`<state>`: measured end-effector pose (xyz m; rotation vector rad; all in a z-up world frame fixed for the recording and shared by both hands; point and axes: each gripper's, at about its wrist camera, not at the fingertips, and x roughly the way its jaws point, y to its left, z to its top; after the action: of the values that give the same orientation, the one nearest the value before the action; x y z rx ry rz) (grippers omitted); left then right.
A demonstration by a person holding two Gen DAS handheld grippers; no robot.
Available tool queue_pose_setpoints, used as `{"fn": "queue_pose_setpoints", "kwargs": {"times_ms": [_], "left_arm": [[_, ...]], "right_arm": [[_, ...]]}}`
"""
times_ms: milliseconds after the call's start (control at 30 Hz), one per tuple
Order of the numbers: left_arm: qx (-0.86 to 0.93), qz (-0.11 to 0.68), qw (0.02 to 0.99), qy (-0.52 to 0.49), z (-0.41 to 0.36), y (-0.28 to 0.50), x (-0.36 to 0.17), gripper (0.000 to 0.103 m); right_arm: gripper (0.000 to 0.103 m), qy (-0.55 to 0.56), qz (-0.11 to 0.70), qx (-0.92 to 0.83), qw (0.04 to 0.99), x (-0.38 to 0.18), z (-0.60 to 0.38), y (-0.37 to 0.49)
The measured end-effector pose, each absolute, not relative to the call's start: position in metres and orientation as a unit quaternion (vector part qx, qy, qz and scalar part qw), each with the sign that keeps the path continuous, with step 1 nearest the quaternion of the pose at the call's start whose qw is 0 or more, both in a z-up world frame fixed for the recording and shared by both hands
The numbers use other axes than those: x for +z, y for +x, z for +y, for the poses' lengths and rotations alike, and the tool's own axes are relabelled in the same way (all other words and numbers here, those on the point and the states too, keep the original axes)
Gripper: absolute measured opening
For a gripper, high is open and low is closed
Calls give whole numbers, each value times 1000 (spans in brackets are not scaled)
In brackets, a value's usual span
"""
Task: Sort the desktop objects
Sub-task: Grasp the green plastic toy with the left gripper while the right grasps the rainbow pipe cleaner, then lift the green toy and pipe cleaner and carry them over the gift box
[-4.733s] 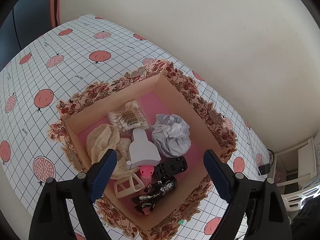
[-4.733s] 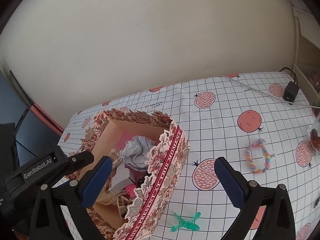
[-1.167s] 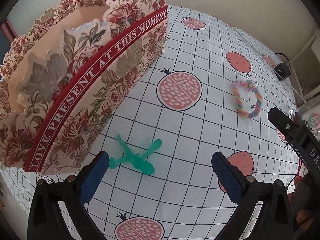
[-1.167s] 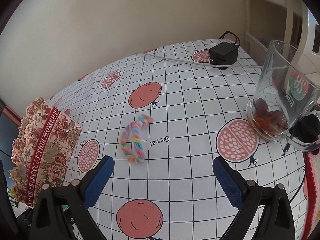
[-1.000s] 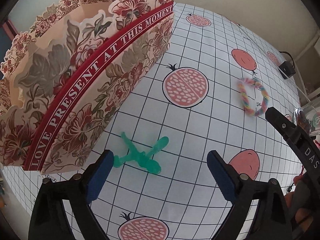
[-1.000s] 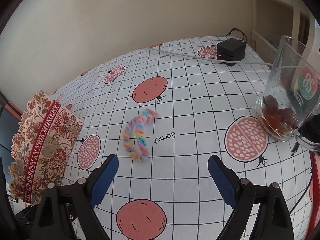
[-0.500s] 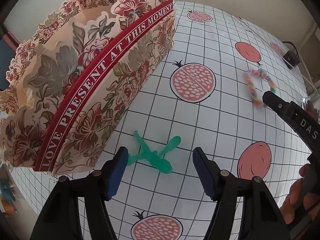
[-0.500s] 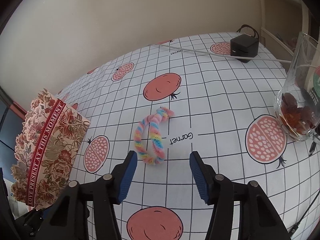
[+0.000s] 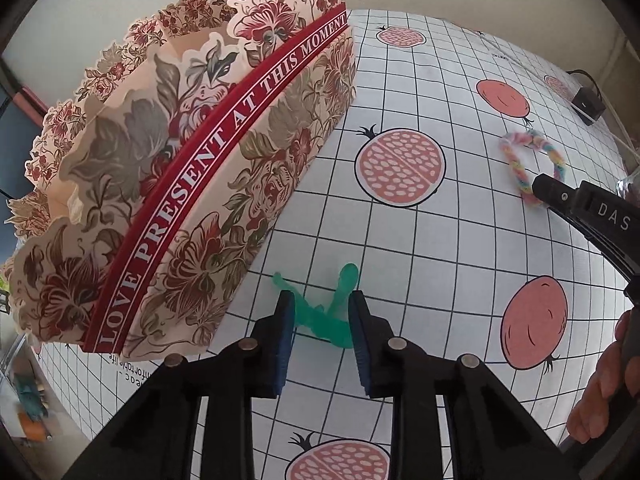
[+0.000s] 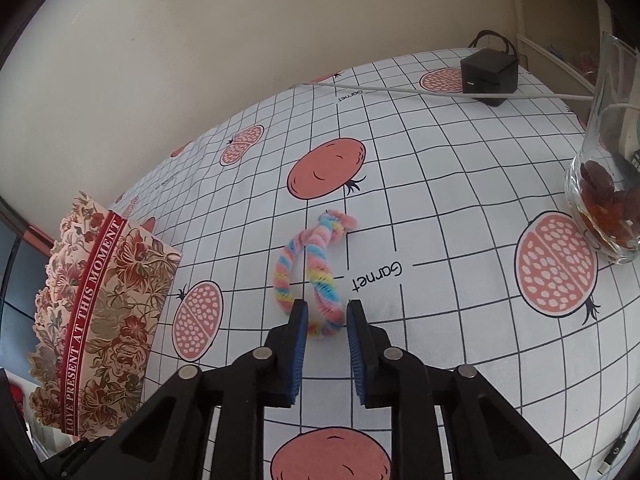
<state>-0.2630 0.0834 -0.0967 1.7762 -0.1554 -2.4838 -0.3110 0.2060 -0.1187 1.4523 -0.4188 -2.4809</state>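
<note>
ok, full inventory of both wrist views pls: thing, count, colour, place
floral box: 1, cream and red with a red lettered band, left side of the table
green plastic piece: 1, translucent green, beside the box, between the left gripper's jaws
rainbow loop: 1, pastel fuzzy twist, mid table, near end between the right gripper's jaws
glass mug: 1, clear, reddish-brown bits inside, right edge
black adapter: 1, black, far side by the wall, white cable running past it
tablecloth: 1, white grid with pomegranate prints
left gripper: 1, black with blue pads, closing
right gripper: 1, same colours, closing
person's hand: 1, lower right of left view
</note>
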Motion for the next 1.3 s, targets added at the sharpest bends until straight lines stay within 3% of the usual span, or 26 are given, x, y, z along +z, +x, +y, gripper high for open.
{"fn": "queue_pose_setpoints", "kwargs": {"times_ms": [100,500,833,867,1300], "left_arm": [[-812,-48,41,580,81,-263,-97,28],[-818,-50,40,572,84,-262,-98,26],[-818,-15,-8,574,109,-259,-91,19],[-819,-11,-12,574,107,-260,-90,11],[-811,68,-66,578,96,-269,-69,11]], "right_arm": [[14,498,-146,-847,120,-119,205,-311],[10,489,-156,-851,109,-112,212,-309],[10,457,-196,-861,107,-82,236,-307],[10,452,-198,-863,107,-78,238,-307],[10,405,-220,-880,119,-32,243,-297]]}}
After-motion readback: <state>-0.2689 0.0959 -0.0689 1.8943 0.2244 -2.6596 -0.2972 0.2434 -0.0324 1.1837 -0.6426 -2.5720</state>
